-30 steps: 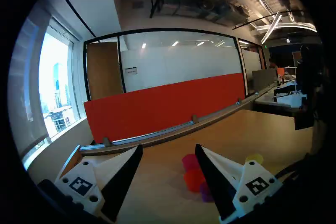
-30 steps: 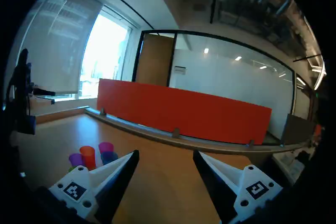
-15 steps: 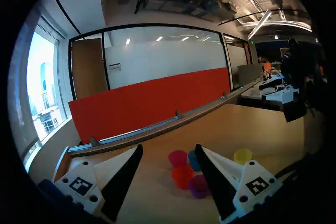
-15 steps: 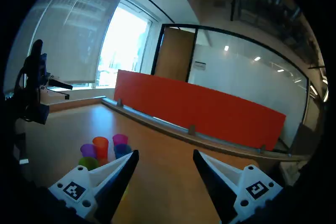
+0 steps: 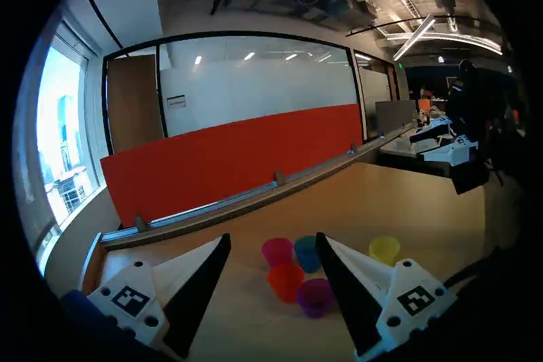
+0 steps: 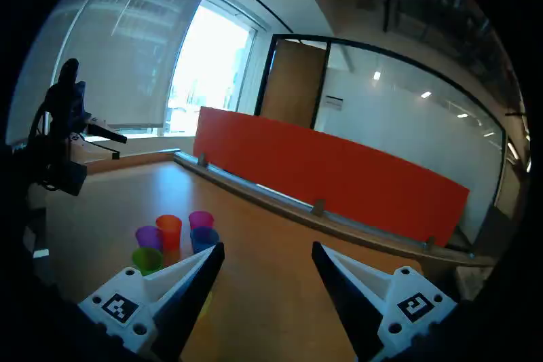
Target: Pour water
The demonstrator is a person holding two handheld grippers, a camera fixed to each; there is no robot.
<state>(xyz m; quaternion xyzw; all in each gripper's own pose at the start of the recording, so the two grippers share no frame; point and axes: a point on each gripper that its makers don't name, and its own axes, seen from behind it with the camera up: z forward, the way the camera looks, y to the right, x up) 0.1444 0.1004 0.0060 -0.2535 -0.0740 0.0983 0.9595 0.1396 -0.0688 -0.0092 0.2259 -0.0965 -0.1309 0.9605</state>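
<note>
- The left gripper (image 5: 271,236) hangs over the tabletop (image 5: 414,202), its jaws wide apart and gripping nothing.
- In the left gripper view, a pink cup (image 5: 277,250), blue cup (image 5: 307,252), orange cup (image 5: 285,282) and purple cup (image 5: 314,296) stand upright in a tight cluster between its fingers. A yellow-green cup (image 5: 384,248) stands just apart from them.
- The right gripper (image 6: 268,246) also has its jaws wide and gripping nothing. In the right gripper view the cups sit at the lower left.
- A red divider (image 5: 231,158) runs along the tabletop's far edge.
</note>
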